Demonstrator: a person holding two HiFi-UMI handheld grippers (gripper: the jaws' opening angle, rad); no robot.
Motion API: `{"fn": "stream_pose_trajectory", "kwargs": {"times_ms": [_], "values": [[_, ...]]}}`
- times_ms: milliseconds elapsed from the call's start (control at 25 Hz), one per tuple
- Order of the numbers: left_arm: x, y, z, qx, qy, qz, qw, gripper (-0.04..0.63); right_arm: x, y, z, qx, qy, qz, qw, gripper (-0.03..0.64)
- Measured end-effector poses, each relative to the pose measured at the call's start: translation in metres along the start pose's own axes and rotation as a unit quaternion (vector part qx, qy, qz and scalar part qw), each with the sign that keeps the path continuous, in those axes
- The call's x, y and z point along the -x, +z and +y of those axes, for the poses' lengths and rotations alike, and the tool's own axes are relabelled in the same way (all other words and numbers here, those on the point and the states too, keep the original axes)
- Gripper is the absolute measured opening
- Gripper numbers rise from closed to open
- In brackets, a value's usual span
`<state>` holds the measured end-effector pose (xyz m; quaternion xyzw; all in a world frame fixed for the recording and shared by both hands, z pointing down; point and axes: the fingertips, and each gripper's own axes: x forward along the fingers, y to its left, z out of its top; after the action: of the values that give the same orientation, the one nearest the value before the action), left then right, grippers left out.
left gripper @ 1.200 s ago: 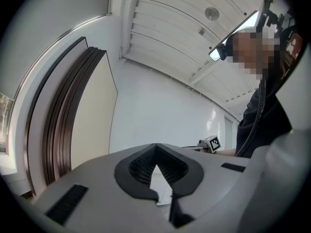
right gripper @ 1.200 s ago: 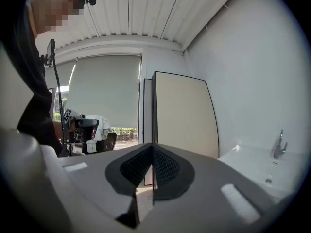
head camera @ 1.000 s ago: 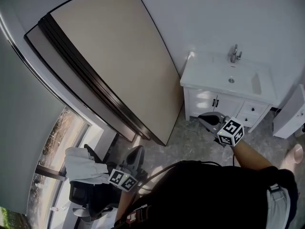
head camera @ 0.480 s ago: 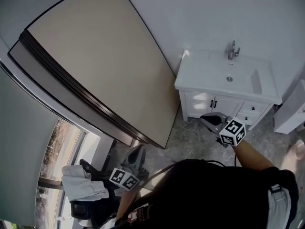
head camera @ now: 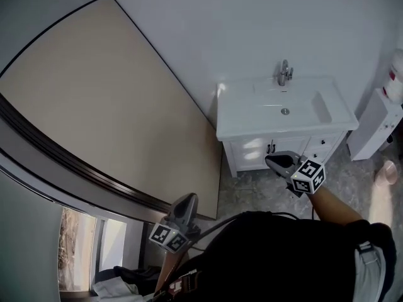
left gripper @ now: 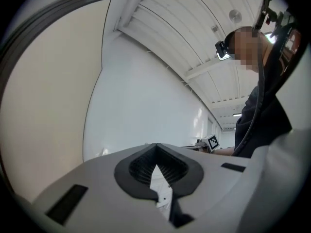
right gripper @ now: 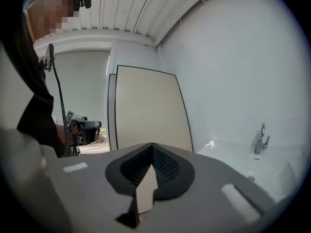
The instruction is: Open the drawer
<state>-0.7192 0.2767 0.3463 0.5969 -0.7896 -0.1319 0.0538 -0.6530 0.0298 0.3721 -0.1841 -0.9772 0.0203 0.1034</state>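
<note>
Both closed and empty, left gripper [head camera: 187, 199] and right gripper [head camera: 272, 161], white vanity [head camera: 252, 115] against white wall [head camera: 252, 30], drawer [head camera: 321, 144] shut, marbled floor [head camera: 252, 184].

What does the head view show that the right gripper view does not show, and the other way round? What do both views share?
Only the head view shows the drawers and the doors of the white cabinet, and the right claw seen from above. Only the right gripper view shows the ceiling, and that claw's tips meeting with nothing between them. Both views show the faucet, the white basin top and the big beige panel.
</note>
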Motion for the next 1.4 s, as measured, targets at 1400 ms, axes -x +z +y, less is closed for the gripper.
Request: {"fn": "stream_pose_trajectory", "kwargs": {"times_ms": [1400], "values": [[-0.205,0.046,0.182,0.0,0.025,-0.005,0.9997,0.002,-0.17,0.059,-0.205,0.014,0.048,-0.002,0.999,-0.002]]}}
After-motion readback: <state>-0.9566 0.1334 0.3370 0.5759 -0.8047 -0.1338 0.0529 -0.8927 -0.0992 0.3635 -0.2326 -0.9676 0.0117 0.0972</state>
